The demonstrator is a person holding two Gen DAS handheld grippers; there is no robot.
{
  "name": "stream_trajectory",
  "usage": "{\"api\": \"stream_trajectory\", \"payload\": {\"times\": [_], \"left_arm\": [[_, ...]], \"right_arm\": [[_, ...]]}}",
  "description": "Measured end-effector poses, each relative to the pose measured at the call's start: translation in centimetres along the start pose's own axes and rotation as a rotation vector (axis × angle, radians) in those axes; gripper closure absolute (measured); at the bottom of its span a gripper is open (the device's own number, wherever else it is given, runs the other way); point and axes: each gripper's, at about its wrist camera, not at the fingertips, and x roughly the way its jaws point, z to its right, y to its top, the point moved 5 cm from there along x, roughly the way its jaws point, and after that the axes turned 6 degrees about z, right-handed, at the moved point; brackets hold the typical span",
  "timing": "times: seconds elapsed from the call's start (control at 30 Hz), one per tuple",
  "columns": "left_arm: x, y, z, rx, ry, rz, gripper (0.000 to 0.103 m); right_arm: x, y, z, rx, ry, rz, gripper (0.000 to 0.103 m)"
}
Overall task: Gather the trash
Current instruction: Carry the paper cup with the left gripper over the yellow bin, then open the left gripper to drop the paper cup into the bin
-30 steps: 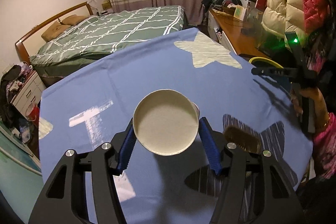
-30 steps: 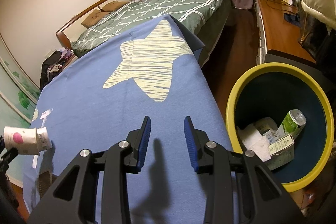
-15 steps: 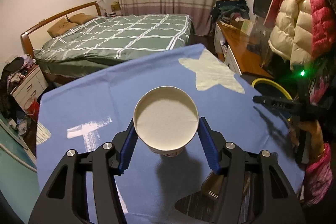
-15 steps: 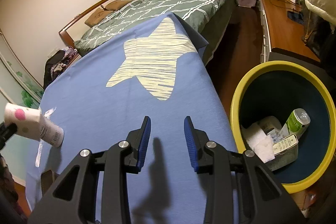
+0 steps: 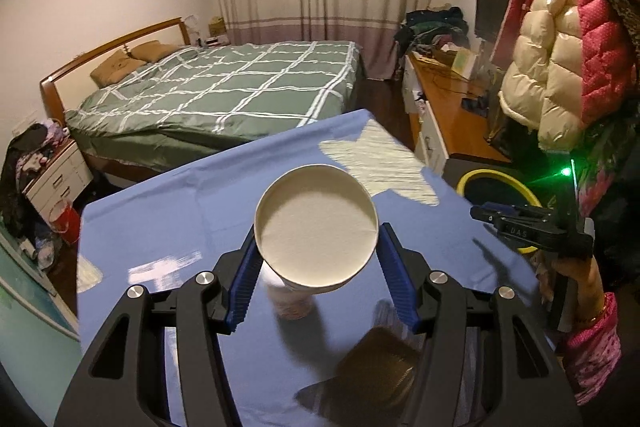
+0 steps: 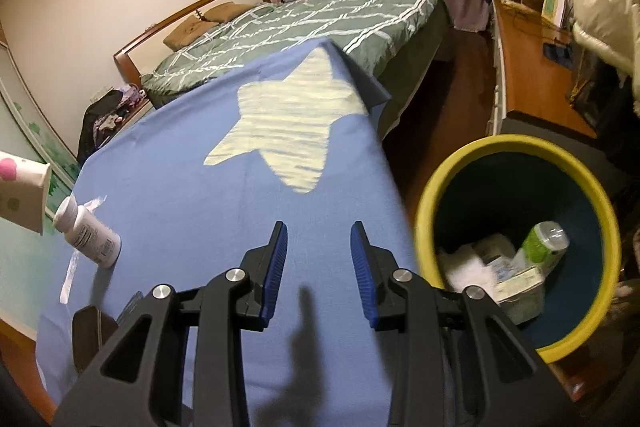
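Left gripper point(image 5: 318, 269) fingers pinch the paper cup point(image 5: 316, 225) by its sides, held off the blue star cloth point(image 5: 168, 211); cup base hidden behind its rim. Right gripper point(image 6: 318, 269) fingers spread, nothing between them, over the cloth's right edge beside the yellow bin point(image 6: 516, 243). White pill bottle point(image 6: 86, 233) lies near the cloth's left edge, formerly masked by the cup. Cup higher than a second ago. Dark object point(image 5: 378, 373) at the near edge is blurred.

Right gripper point(image 6: 318, 259) hangs empty-jawed over the blue tablecloth point(image 6: 200, 195).
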Motion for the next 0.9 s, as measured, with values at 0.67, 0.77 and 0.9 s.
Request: {"api": "stream_trajectory", "payload": {"times": [0.67,0.77,0.9], "left_arm": [[14.2,1.0,21.3,0.061,-0.180,-0.139,0.046],[16.7,1.1,25.6,0.101,-0.213,-0.172,0.046],[19.5,1.3,29.9,0.156,-0.208,-0.188,0.046]], "right_arm": [[-8.6,-2.1,13.0,0.074,-0.159,0.058,0.071],[-9.5,-2.9,15.4,0.102,-0.192,0.056,0.071],[-10.0,-3.8,17.9,0.145,-0.213,0.054,0.068]]}}
